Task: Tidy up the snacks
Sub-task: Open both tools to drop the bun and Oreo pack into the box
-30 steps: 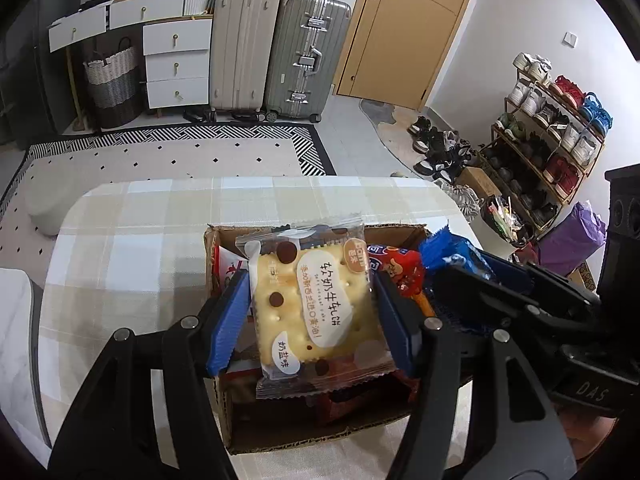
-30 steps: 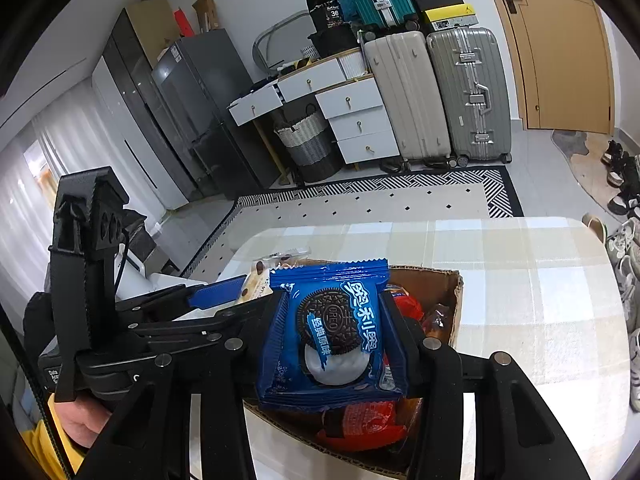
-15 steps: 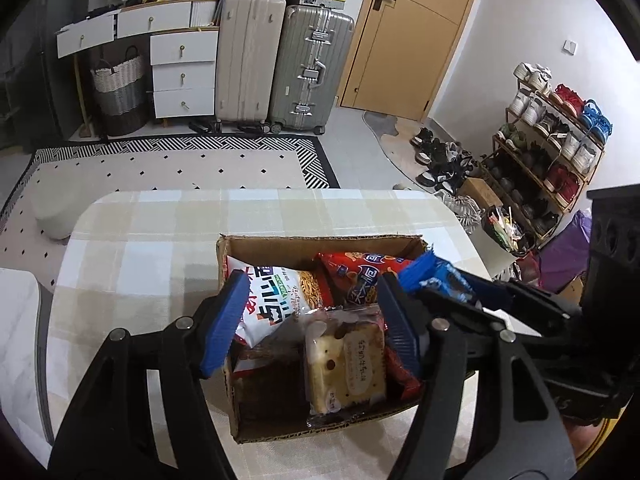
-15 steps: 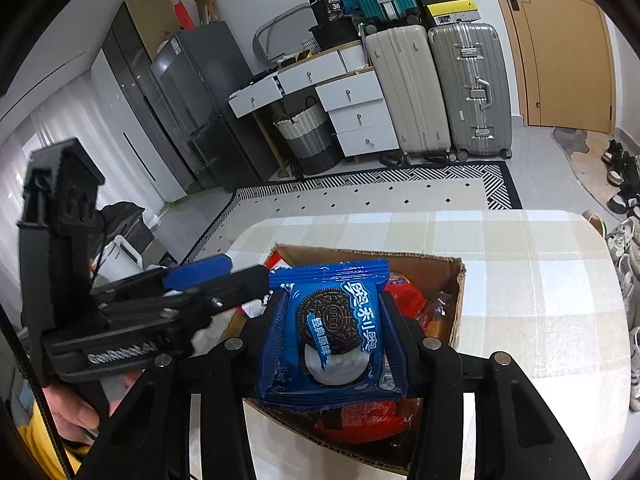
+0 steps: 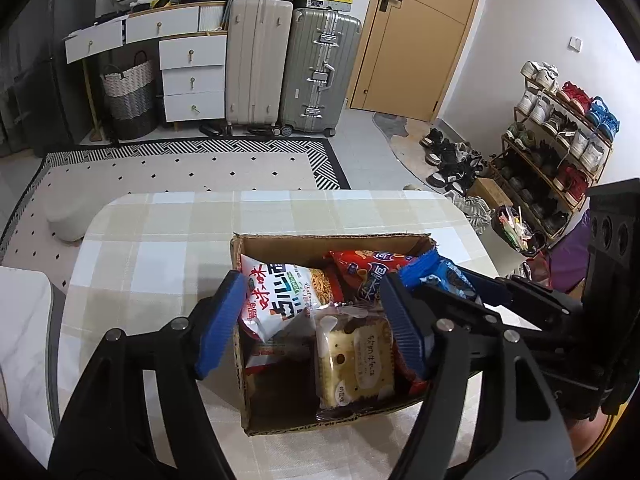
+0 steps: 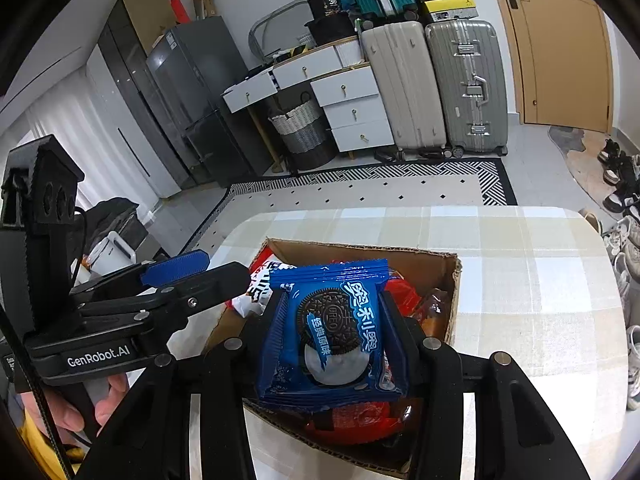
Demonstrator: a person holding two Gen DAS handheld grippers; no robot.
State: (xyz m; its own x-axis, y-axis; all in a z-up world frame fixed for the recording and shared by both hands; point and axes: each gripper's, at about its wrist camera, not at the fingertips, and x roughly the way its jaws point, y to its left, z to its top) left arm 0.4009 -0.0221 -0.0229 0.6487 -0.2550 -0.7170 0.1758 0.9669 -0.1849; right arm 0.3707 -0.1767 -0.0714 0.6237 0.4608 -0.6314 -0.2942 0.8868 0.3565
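Right gripper [image 6: 334,336] clamps Oreo packet [image 6: 334,332] (probably above box [image 6: 450,280]).

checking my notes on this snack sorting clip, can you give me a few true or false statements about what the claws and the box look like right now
1. The right claw is shut on a blue cookie packet. True.
2. The left claw grips the yellow biscuit packet. False: its jaws stand open with nothing pressed between them, having just been opening, and the packet lies in the cardboard box.
3. The cardboard box sits on a checked tablecloth. True.
4. The box is empty apart from the biscuit packet. False: a white and red noodle bag and a red packet also lie in it.
5. The blue cookie packet rests on the box floor. False: it is held up above the box.
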